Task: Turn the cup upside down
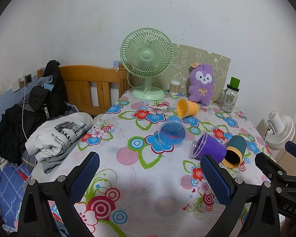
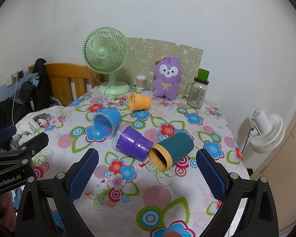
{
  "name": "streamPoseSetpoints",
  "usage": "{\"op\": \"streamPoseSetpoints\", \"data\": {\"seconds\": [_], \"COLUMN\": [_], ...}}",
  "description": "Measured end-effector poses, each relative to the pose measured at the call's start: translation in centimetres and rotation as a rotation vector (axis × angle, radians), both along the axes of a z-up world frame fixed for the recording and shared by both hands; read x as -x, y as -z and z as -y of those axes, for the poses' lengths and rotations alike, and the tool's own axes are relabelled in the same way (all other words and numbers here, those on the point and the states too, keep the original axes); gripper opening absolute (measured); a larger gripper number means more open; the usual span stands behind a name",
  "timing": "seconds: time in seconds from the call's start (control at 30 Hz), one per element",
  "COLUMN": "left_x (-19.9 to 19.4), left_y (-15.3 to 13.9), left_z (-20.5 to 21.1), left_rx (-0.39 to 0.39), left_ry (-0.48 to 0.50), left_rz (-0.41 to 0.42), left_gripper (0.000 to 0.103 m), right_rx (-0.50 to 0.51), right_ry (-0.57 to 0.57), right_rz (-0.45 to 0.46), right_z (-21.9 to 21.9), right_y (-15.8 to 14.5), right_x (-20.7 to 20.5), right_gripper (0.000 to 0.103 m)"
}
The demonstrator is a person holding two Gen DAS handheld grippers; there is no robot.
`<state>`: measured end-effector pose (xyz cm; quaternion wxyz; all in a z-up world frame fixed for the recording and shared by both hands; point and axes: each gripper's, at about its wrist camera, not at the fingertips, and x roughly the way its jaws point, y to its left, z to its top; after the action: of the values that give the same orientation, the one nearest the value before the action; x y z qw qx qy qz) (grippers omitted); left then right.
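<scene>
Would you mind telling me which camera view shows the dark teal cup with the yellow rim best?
The right wrist view: the dark teal cup with the yellow rim lies unobstructed on its side. In the left wrist view, the left gripper's blue-padded finger covers part of its rim.

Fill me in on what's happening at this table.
A person holds a claw in each hand over a floral-cloth table. Both the left claw and the right claw are open and hold nothing. Four cups lie tipped on their sides: orange cup, blue cup, purple cup and teal cup. None is flipped upside down yet.
</scene>
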<state>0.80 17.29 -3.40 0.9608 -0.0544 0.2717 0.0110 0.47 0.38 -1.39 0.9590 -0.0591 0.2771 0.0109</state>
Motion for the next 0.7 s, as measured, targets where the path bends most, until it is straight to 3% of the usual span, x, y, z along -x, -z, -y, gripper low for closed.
{"op": "streamPoseSetpoints", "data": {"seconds": [0.7], "left_x": [-0.44], "left_y": [0.76], "left_z": [-0.01], "left_rx": [0.002], "left_ry": [0.003], "left_rz": [-0.024], "left_gripper": [0.103], "right_rx": [0.005], "right_ry": [-0.002], "right_rz": [-0.035], "right_z": [0.07], "right_y": [0.63], "right_x": [-0.91], "right_gripper": [0.100]}}
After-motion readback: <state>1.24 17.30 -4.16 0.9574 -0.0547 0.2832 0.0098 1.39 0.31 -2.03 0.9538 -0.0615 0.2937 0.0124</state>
